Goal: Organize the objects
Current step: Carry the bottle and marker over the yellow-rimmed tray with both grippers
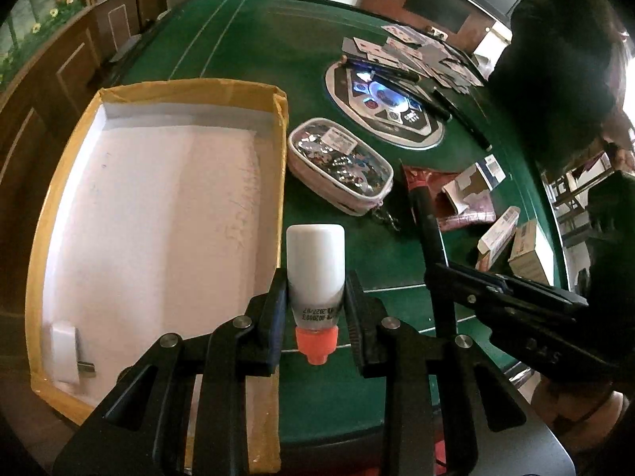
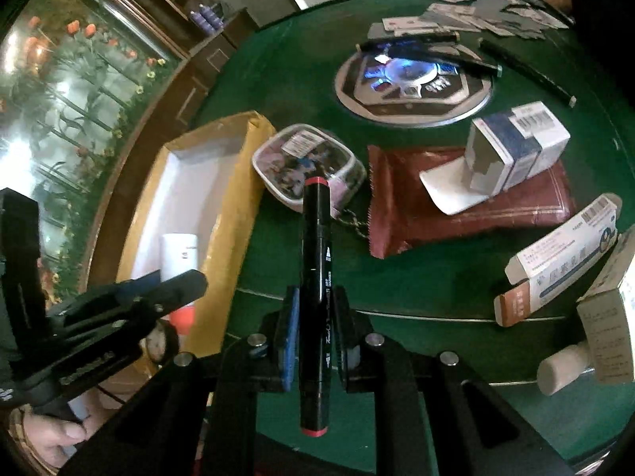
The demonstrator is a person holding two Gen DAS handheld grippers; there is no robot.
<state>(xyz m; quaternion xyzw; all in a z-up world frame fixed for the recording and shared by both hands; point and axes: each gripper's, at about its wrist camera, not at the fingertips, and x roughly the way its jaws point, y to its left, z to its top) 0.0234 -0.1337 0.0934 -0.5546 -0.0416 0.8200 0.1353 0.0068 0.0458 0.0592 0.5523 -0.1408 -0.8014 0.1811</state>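
since the left gripper (image 1: pixel 315 317) clamps the white bottle (image 1: pixel 315 265) just right of the cardboard box (image 1: pixel 279 150) and the right gripper (image 2: pixel 315 333) clamps the black marker (image 2: pixel 315 277) nearby, a rushed drop could clip the rim or collide.

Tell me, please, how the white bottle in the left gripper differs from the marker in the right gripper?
The white bottle is stout, pale, orange-capped; the marker is slim, black, red-tipped at both ends. The bottle is gripped near its cap, the marker around mid-length. Both are clamped and lie along their gripper's fingers.
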